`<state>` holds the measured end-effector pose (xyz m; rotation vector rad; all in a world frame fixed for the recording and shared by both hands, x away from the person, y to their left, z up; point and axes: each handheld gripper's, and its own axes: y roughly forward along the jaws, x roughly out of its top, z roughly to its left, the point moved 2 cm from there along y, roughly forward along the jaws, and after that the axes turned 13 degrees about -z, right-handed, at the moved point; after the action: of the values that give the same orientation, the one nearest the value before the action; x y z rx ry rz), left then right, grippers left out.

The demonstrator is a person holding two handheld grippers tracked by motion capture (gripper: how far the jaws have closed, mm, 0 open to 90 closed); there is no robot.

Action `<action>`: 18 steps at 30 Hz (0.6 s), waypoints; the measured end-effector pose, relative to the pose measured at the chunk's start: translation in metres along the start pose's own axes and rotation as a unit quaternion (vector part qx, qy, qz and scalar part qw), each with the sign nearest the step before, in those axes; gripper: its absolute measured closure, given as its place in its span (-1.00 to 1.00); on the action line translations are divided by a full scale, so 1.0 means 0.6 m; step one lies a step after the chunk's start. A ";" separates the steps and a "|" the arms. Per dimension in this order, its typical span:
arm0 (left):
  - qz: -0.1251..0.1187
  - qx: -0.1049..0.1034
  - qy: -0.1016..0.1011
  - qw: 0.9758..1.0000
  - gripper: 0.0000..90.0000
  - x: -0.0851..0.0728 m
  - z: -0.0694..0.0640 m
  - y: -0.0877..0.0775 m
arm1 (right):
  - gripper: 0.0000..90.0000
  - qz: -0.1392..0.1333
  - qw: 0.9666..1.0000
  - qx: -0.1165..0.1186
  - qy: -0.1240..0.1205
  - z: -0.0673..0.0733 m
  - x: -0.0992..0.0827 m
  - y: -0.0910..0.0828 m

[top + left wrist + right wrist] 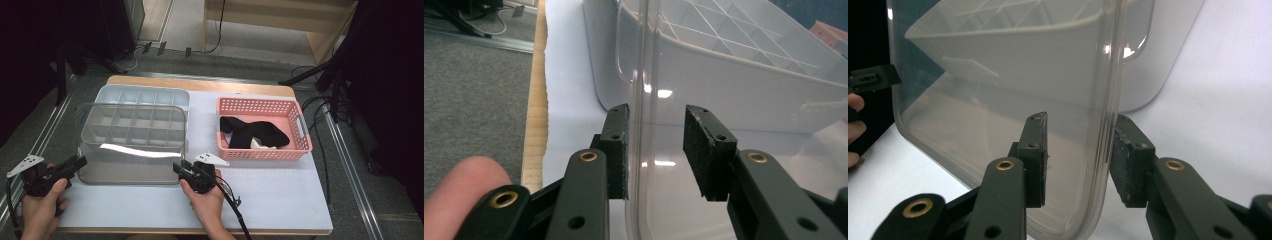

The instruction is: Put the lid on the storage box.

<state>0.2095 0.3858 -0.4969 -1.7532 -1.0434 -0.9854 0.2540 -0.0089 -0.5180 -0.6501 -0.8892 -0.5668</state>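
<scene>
Both hands low at the near edge, grippers angled up and away.

The left hand [42, 202] wraps the body of the left gripper [80, 161], which points up and to the right in the high view; in the left gripper view its jaws stand apart with a gap between the two pads [619, 150], and a fingertip shows at the lower left. The right hand [206, 200] holds the right gripper [179, 166] pointing up and to the left, its cable trailing back past the forearm. Its jaws likewise stand parted, pads facing each other.
</scene>
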 end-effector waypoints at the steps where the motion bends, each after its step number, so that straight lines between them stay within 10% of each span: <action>1: -0.002 0.000 0.002 1.000 0.44 -0.002 0.000 -0.003 | 0.39 0.004 1.000 0.000 -0.004 0.001 -0.002 -0.002; 7: 0.000 -0.010 -0.003 1.000 0.40 -0.013 -0.002 -0.017 | 0.30 0.014 1.000 0.007 -0.021 0.009 -0.027 -0.018; 10: -0.002 -0.011 -0.018 1.000 0.01 -0.009 -0.001 -0.014 | -0.03 0.007 1.000 0.002 -0.018 0.002 -0.029 -0.020; 18: -0.022 -0.015 -0.054 0.998 0.00 0.032 0.012 0.001 | 0.34 -0.037 0.999 0.003 0.001 -0.015 0.013 -0.023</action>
<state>0.2183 0.3970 -0.4823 -1.8320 -1.1460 -0.9456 0.2535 -0.0262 -0.5118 -0.6140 -0.9158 -0.6301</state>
